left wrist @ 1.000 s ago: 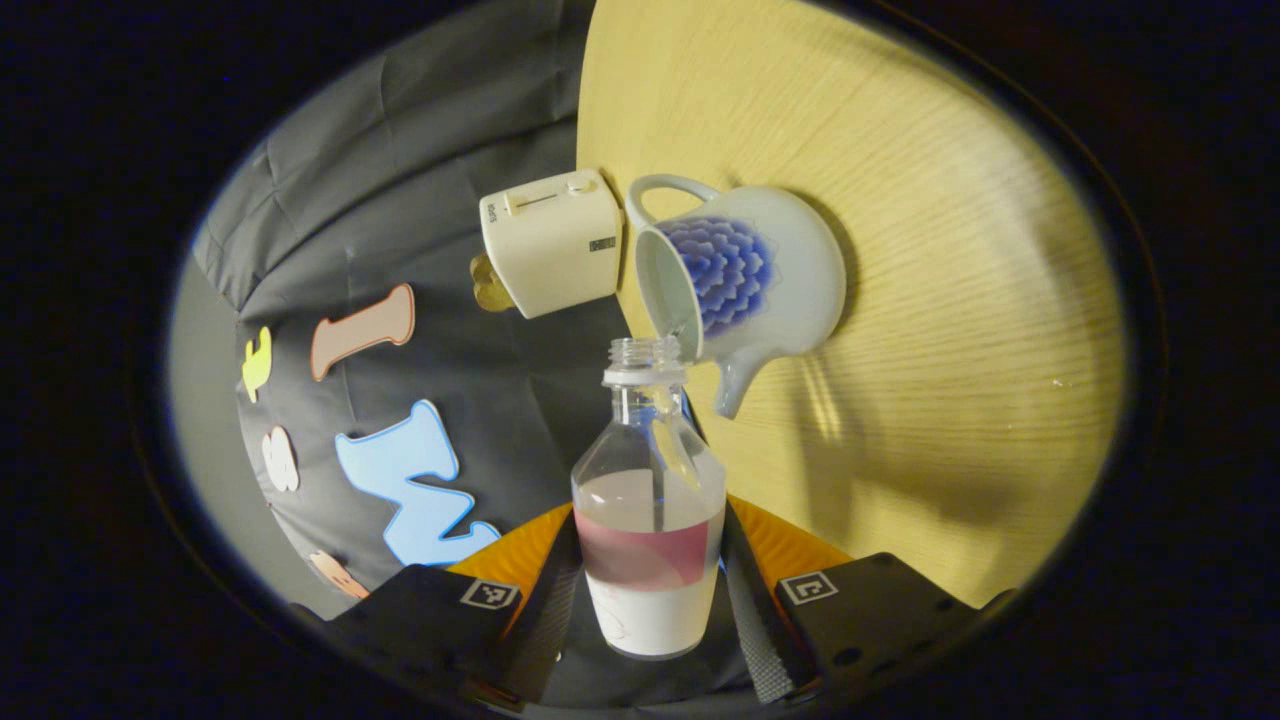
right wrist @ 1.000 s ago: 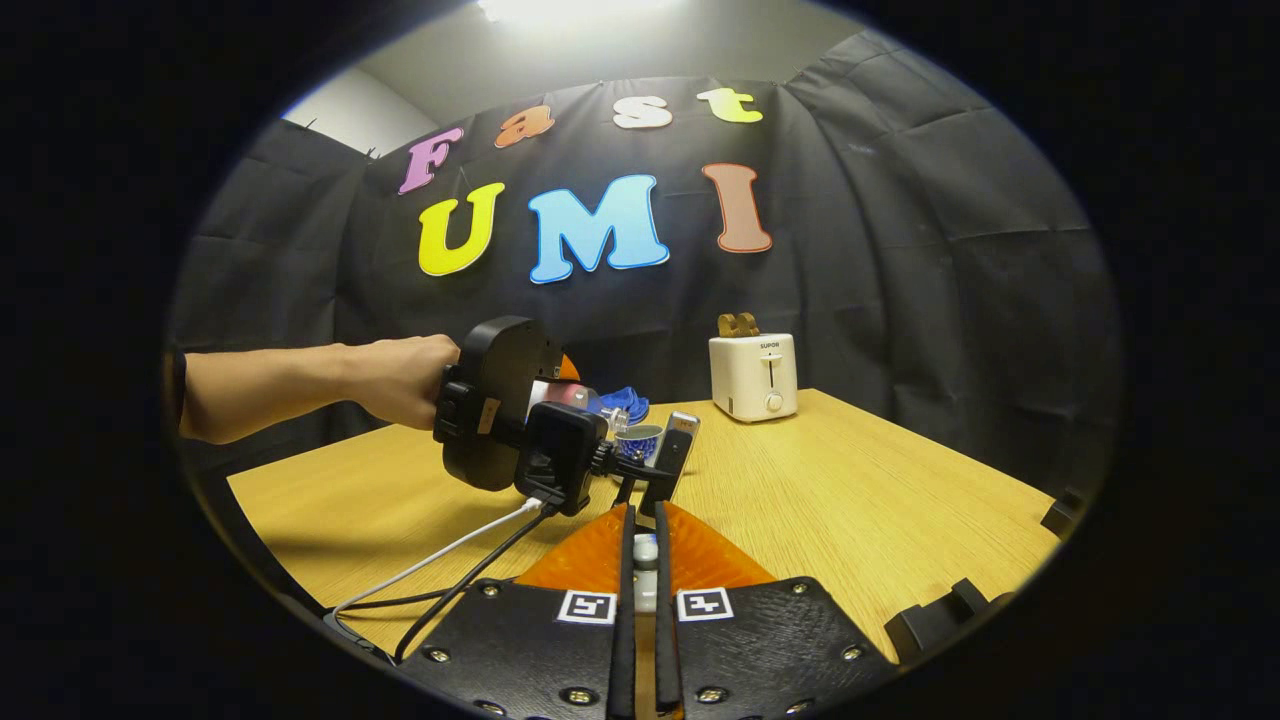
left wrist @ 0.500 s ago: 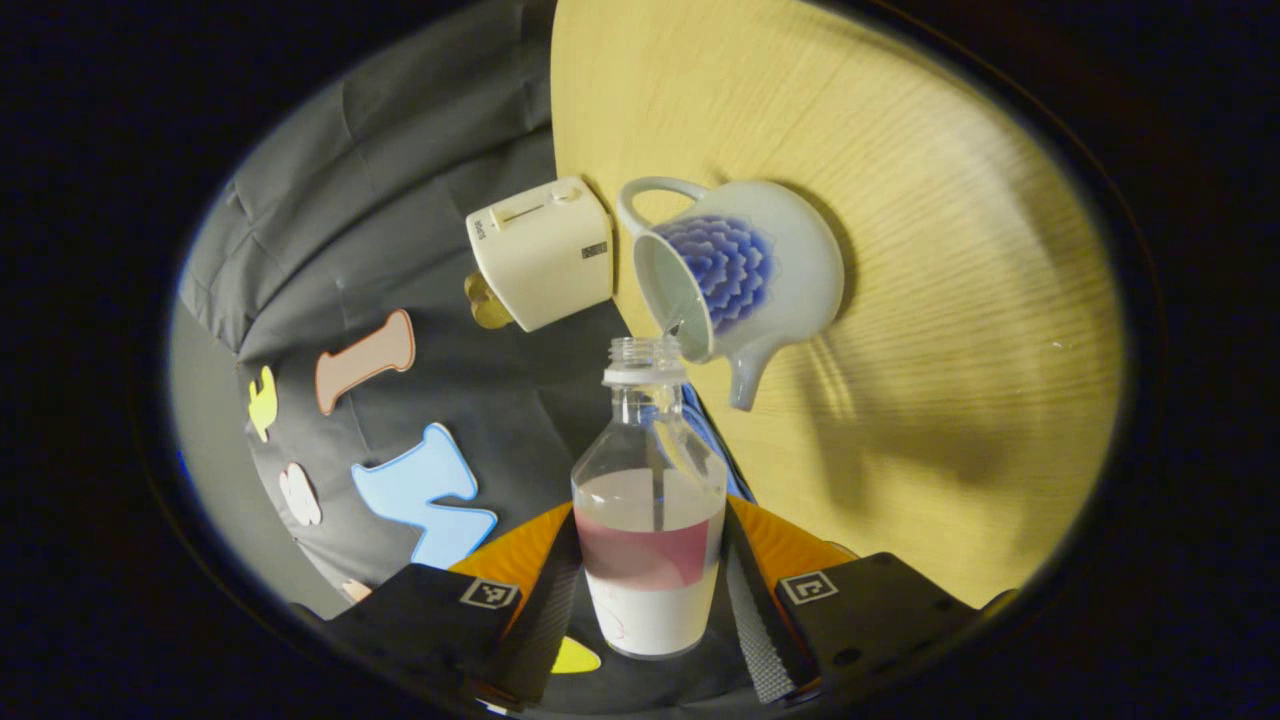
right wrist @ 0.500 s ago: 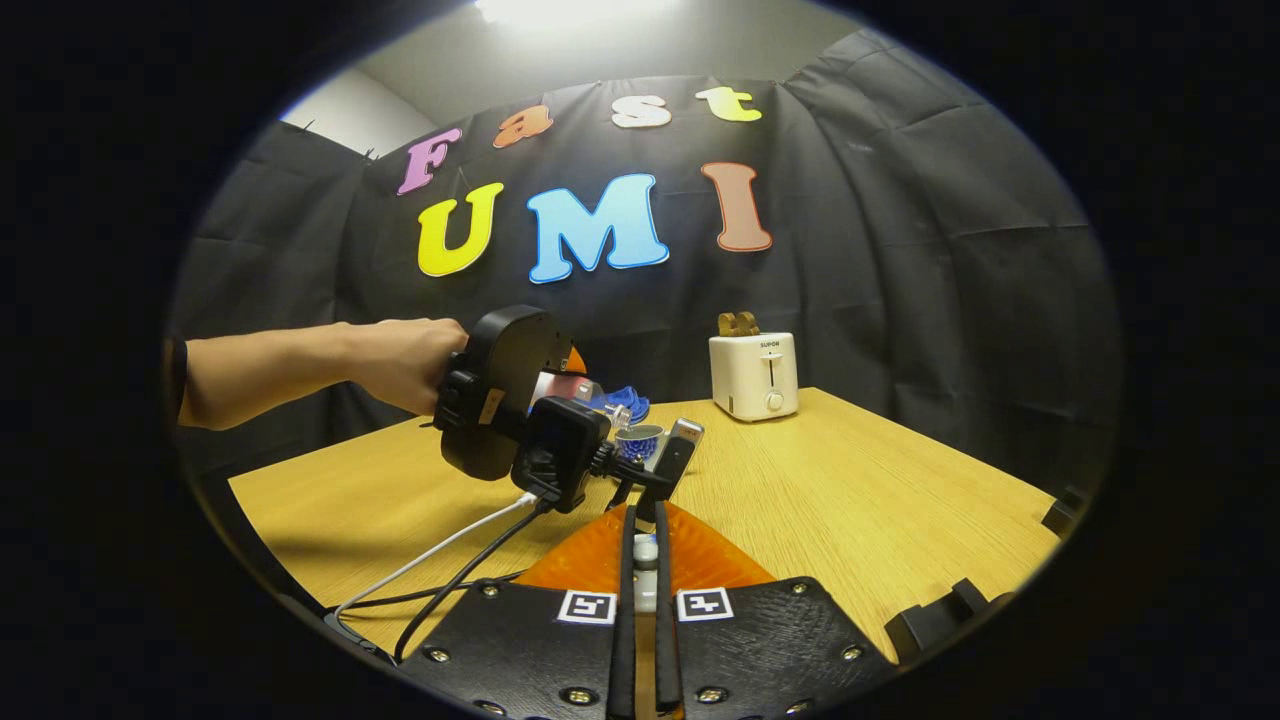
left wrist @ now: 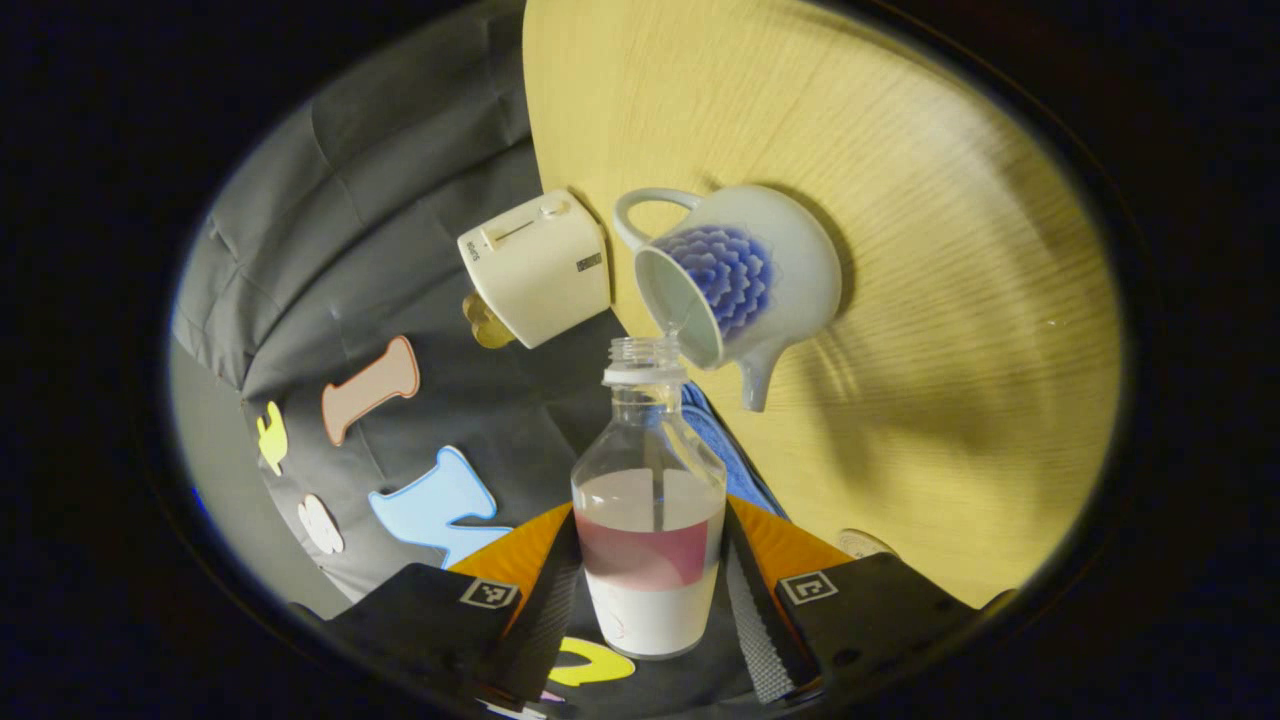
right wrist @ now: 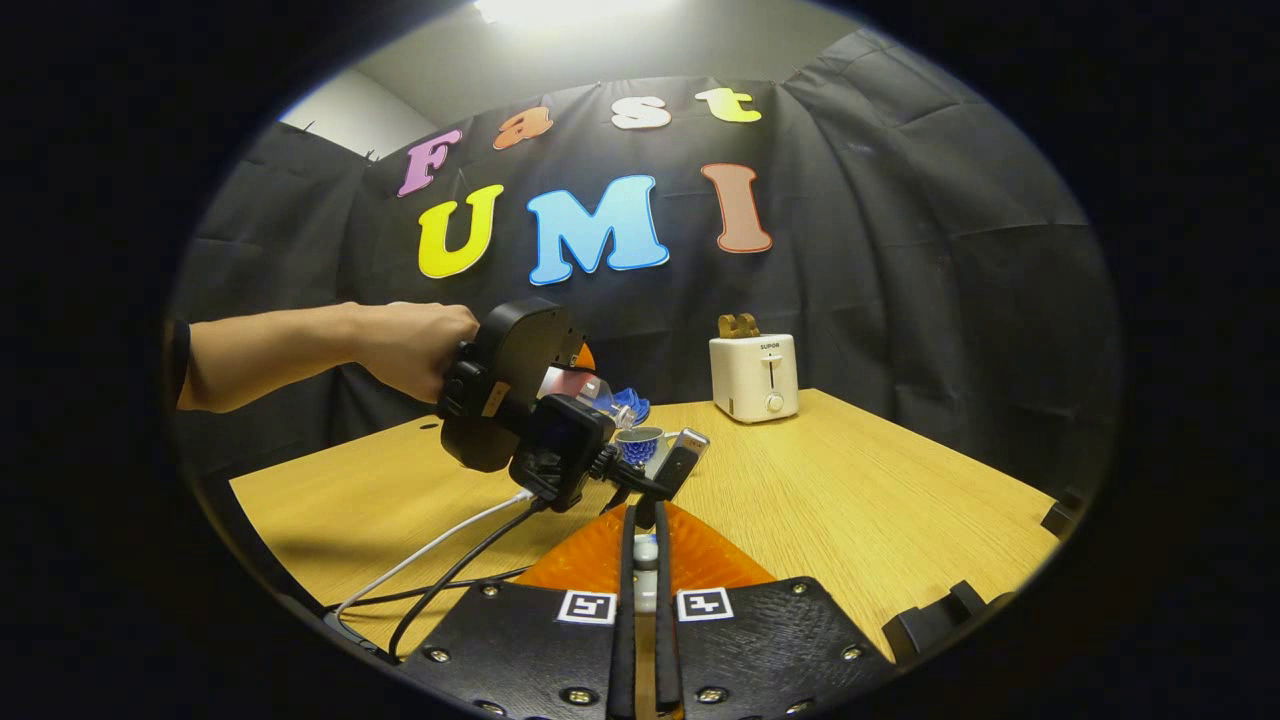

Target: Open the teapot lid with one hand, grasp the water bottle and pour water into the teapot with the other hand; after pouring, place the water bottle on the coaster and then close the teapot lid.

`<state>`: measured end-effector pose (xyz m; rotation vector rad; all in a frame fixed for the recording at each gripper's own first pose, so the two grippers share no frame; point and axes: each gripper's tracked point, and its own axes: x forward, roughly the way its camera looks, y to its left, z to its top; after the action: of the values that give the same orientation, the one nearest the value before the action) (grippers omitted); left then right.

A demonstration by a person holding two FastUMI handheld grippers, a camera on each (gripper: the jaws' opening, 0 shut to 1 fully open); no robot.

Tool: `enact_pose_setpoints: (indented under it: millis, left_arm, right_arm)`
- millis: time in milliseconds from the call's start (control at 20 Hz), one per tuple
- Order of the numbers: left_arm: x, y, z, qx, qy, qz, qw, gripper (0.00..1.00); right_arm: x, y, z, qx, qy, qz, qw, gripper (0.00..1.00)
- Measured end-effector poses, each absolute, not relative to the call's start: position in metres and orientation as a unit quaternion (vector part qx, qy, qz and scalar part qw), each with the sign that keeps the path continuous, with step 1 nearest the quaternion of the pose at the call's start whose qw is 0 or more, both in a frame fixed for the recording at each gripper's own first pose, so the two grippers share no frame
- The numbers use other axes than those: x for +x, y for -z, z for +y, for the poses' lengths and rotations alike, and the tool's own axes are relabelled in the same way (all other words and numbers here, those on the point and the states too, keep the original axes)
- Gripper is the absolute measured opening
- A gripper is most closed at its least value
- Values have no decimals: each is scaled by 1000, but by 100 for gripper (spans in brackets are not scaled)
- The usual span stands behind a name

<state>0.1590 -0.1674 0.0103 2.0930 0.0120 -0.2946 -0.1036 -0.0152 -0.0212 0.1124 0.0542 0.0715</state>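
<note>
Water bottle, uncapped and about half full, sat clamped between the left gripper's two fingers, one pressing on each side of its label. It was tipped forward so that its mouth reached the open rim of the teapot just ahead of the fingers, with a thin thread of water at the neck. The teapot stood on the wooden table, lid off, its spout pointing back toward the gripper and its handle on the far side. Just beyond the teapot's handle stood a toaster near the table's edge. A blue cloth lay behind the bottle's shoulder, and the round edge of a coaster peeked out beside the right-hand finger.

In the right gripper view, the right gripper was clenched on a small pale piece, probably the teapot lid, though too little showed to be sure. Straight ahead of it a hand held the left gripper with its tilted bottle, blocking most of the teapot. The toaster stood farther off to the right, cables trailing to the left.
</note>
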Motion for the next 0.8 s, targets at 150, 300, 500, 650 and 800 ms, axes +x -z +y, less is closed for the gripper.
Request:
enact_pose_setpoints:
  millis: [150,300,500,650,800]
  left_arm:
    - [160,-13,-168,865,122,6,486,86]
    - [162,-17,-167,872,119,3,475,86]
    - [163,-22,-169,877,119,-3,465,86]
    - [161,-22,-169,878,119,-4,465,86]
    - [162,-20,-170,874,123,-7,470,86]
  right_arm:
    - [-104,22,-18,56,-31,30,998,7]
    - [-104,23,-19,56,-32,31,997,7]
    - [-104,23,-21,53,-31,30,998,7]
    - [-105,25,-21,53,-31,33,998,7]
    - [-105,25,-21,52,-32,34,998,7]
